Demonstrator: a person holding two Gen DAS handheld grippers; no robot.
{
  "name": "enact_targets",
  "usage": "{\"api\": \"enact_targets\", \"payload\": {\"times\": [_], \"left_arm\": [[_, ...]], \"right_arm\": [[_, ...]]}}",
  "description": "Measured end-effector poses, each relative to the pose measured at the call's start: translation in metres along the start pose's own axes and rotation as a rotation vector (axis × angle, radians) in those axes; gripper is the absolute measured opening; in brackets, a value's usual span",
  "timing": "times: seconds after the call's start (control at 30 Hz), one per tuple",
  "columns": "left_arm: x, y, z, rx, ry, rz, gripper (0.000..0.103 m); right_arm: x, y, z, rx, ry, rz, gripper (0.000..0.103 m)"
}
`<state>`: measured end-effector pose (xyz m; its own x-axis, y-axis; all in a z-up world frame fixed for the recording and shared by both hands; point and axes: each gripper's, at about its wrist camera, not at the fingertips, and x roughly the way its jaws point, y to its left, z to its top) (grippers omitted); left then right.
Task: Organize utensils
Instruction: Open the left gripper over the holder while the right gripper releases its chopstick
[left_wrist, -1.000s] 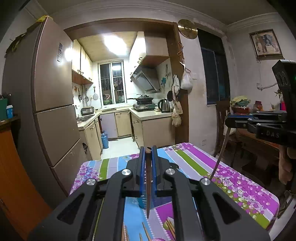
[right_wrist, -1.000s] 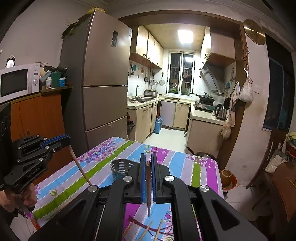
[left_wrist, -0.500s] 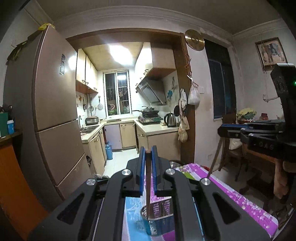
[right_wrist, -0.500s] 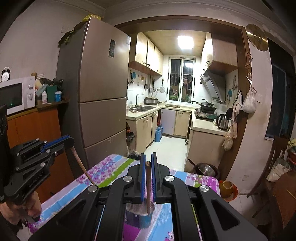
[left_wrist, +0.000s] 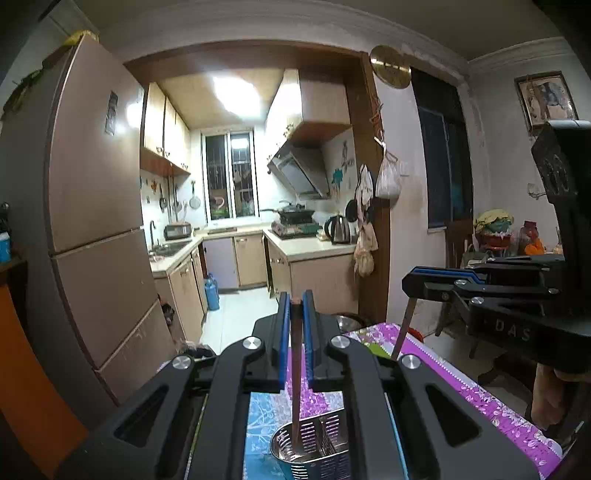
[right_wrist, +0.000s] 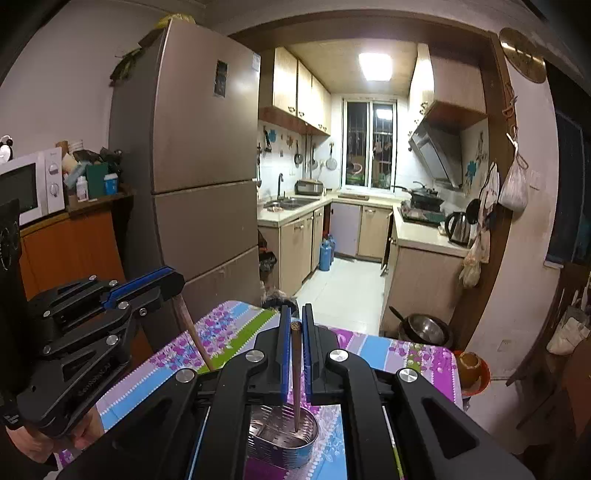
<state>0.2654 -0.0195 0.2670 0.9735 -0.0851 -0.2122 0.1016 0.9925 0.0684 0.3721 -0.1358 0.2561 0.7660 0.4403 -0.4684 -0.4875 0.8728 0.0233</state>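
My left gripper (left_wrist: 294, 299) is shut on a brown chopstick (left_wrist: 295, 373) that hangs down with its tip inside the left half of a perforated steel utensil holder (left_wrist: 314, 445). My right gripper (right_wrist: 294, 314) is shut on another brown chopstick (right_wrist: 296, 376) whose tip dips into the same holder (right_wrist: 282, 439), on its right side. Each gripper also shows in the other's view: the right one (left_wrist: 410, 282) and the left one (right_wrist: 173, 277), each with its chopstick slanting down.
The holder stands on a table with a floral striped cloth (right_wrist: 221, 332). A fridge (right_wrist: 199, 177) and an orange cabinet with a microwave (right_wrist: 26, 184) stand to the left. A kitchen doorway lies ahead. Metal bowls (right_wrist: 424, 328) sit on the floor beyond the table.
Both grippers have moved over the holder and come lower. The chopstick tips now reach inside it. The table top has mostly slipped under the grippers.
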Motion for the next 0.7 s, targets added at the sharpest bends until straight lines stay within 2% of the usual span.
{"api": "enact_targets", "payload": {"times": [0.37, 0.4, 0.47, 0.53, 0.7], "left_arm": [[0.034, 0.004, -0.021, -0.012, 0.082, -0.008, 0.007], [0.035, 0.005, -0.022, -0.012, 0.086, -0.007, 0.01], [0.035, 0.006, -0.022, -0.01, 0.086, -0.002, 0.028], [0.034, 0.006, -0.022, -0.011, 0.081, 0.004, 0.036], [0.025, 0.009, -0.022, -0.008, 0.075, 0.008, 0.037]], "right_arm": [[0.042, -0.014, -0.02, 0.038, 0.073, 0.013, 0.007], [0.043, -0.015, -0.022, 0.04, 0.073, 0.012, 0.007], [0.044, -0.015, -0.025, 0.045, 0.073, 0.01, 0.007], [0.043, -0.017, -0.026, 0.048, 0.075, 0.008, 0.007], [0.033, -0.025, -0.028, 0.068, 0.053, 0.002, 0.007]]}}
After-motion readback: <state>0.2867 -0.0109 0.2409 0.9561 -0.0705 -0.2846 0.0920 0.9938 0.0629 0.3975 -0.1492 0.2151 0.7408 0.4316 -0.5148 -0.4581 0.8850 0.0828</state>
